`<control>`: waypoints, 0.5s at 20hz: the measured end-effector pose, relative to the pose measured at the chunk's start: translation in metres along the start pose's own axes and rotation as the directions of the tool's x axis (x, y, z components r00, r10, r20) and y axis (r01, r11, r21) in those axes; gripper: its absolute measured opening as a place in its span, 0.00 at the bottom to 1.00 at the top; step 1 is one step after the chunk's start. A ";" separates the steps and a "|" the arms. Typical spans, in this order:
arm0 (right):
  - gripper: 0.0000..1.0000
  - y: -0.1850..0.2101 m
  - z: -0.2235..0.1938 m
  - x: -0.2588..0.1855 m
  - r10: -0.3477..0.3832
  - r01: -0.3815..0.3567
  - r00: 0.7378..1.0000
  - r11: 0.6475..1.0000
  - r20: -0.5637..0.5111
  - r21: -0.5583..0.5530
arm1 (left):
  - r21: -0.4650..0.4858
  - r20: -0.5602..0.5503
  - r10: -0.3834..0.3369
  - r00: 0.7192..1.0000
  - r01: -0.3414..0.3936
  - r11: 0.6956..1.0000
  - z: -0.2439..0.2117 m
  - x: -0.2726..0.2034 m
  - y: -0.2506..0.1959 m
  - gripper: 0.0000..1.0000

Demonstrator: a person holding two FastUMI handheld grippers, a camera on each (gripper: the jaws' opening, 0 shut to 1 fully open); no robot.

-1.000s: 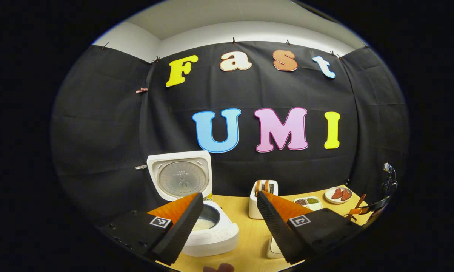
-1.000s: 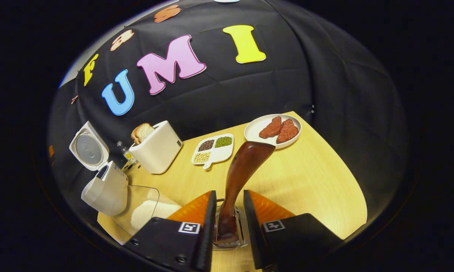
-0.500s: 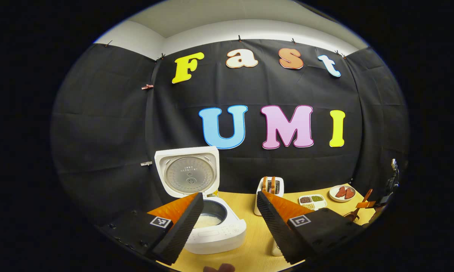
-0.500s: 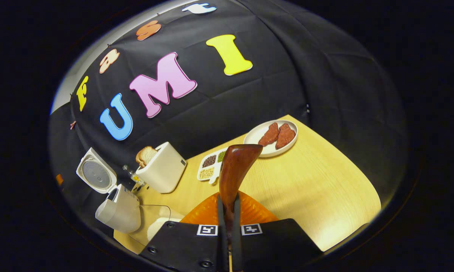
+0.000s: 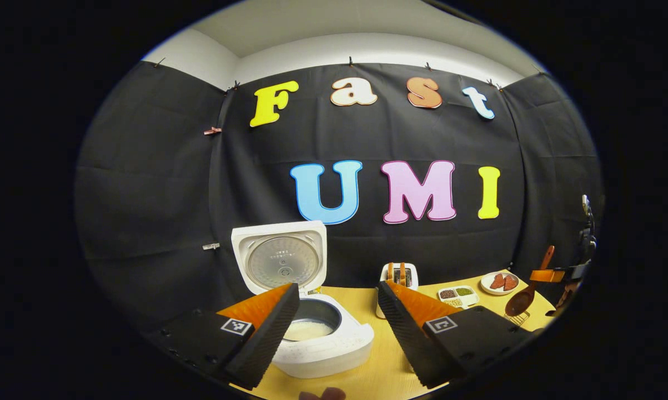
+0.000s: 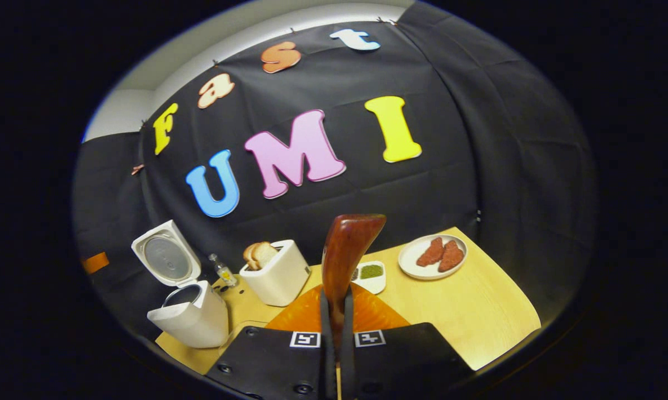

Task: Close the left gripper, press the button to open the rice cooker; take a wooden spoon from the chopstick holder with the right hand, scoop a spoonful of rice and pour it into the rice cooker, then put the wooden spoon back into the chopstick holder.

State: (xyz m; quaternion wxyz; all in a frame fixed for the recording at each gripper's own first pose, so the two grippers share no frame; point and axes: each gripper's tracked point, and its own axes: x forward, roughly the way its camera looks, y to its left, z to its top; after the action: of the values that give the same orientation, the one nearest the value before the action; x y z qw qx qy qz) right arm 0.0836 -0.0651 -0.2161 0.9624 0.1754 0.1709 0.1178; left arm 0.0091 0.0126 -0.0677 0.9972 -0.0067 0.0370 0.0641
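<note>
My right gripper [image 6: 334, 311] holds the spoon [image 6: 345, 250] tightly, and the left gripper [image 5: 336, 316] is wide. If I tilt, the spoon can slip before the rice.

Booth backdrop: black cloth [image 5: 156, 183] on three sides, creased, pinned along its top edge with small clips [image 5: 212, 131]. Above the cloth, a plain white wall strip [image 5: 367, 47] and pale ceiling [image 5: 339, 19]; corner seam visible at upper left. Furniture: one light wood-grain table [image 6: 467, 311] pushed against the cloth, rounded by the lens. Lighting is overhead and even, with a bright warm patch on the tabletop's near right edge. No windows or floor discernible.
</note>
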 end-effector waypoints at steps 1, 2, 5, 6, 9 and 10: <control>0.08 0.020 -0.007 0.004 0.033 -0.034 0.999 0.999 -0.018 -0.042 | -0.003 0.000 -0.008 1.000 0.008 1.000 0.000 -0.001 0.005 0.98; 0.08 0.036 -0.017 0.008 0.059 -0.062 0.997 0.995 -0.041 -0.082 | -0.004 -0.001 -0.013 1.000 0.013 1.000 -0.004 -0.001 0.010 0.98; 0.07 0.073 -0.053 0.028 0.073 -0.096 0.990 0.975 -0.118 -0.202 | 0.002 0.002 -0.031 1.000 0.031 1.000 -0.007 -0.001 0.025 0.98; 0.08 0.076 -0.067 0.034 0.052 -0.086 0.989 0.964 -0.142 -0.252 | 0.003 0.002 -0.037 0.999 0.037 0.999 -0.010 0.000 0.030 0.98; 0.08 0.081 -0.099 0.047 -0.041 -0.035 0.982 0.919 -0.184 -0.392 | 0.003 0.004 -0.059 0.998 0.059 0.998 -0.013 0.001 0.042 0.98; 0.08 0.084 -0.111 0.050 -0.063 -0.028 0.978 0.905 -0.198 -0.425 | 0.003 0.005 -0.063 0.998 0.063 0.998 -0.015 0.003 0.046 0.98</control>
State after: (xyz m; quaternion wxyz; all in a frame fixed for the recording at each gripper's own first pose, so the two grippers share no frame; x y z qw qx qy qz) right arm 0.0741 0.0584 -0.2961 0.9553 -0.0535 0.2420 0.1614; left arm 0.0047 0.0588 -0.0836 0.9989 -0.0061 0.0344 0.0326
